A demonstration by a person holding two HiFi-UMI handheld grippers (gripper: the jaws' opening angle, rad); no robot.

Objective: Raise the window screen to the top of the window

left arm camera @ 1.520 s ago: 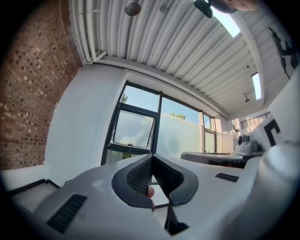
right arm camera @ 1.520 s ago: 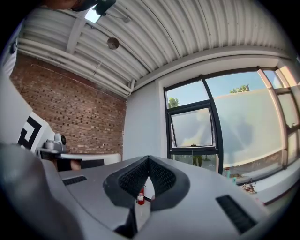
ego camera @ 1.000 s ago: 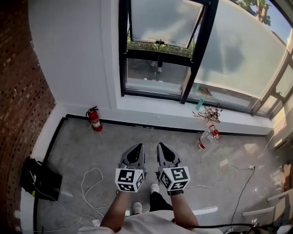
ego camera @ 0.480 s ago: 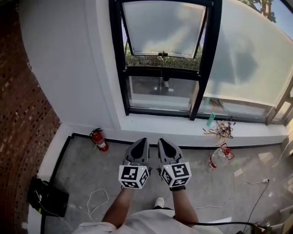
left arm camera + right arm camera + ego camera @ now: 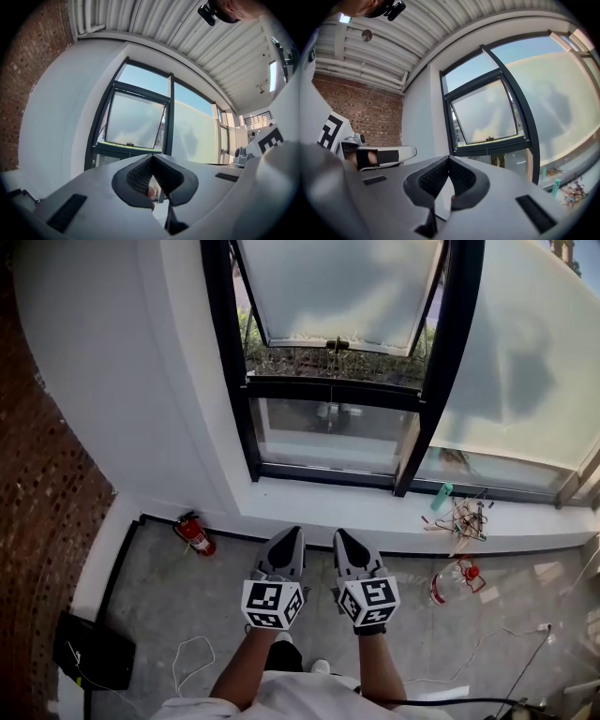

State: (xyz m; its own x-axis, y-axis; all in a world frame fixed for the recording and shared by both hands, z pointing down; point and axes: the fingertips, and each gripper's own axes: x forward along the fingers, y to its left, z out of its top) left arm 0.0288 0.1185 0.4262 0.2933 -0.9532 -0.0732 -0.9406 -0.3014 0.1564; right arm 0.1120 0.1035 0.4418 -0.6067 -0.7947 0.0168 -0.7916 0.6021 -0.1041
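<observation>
Window screen: it belongs to the black-framed window (image 5: 333,390) in the white wall (image 5: 141,381), ahead of and above both grippers. No view separates its mesh from the pale panel (image 5: 337,287) in the upper opening, so its exact height cannot be told.

Grippers: the left gripper (image 5: 291,534) is clenched with nothing between its jaws. The right gripper (image 5: 343,536), just beside it, is likewise closed and empty. Both point level at the wall, well apart from the window, with floor (image 5: 187,596) and sill (image 5: 319,498) between.

Key relation: the panel's lower edge carries a small handle (image 5: 336,343) and runs left to right, across the line the grippers point along. The lift would run upward along the frame. The handle lines up more closely with the right gripper, so that hand is judged marginally nearer.

View differences: the head view shows the fire extinguisher (image 5: 192,532) at left, the floor and the sill, but crops the window's top. The left gripper view and the right gripper view show the window's full height up to the ceiling (image 5: 187,33), yet hide the floor.
</observation>
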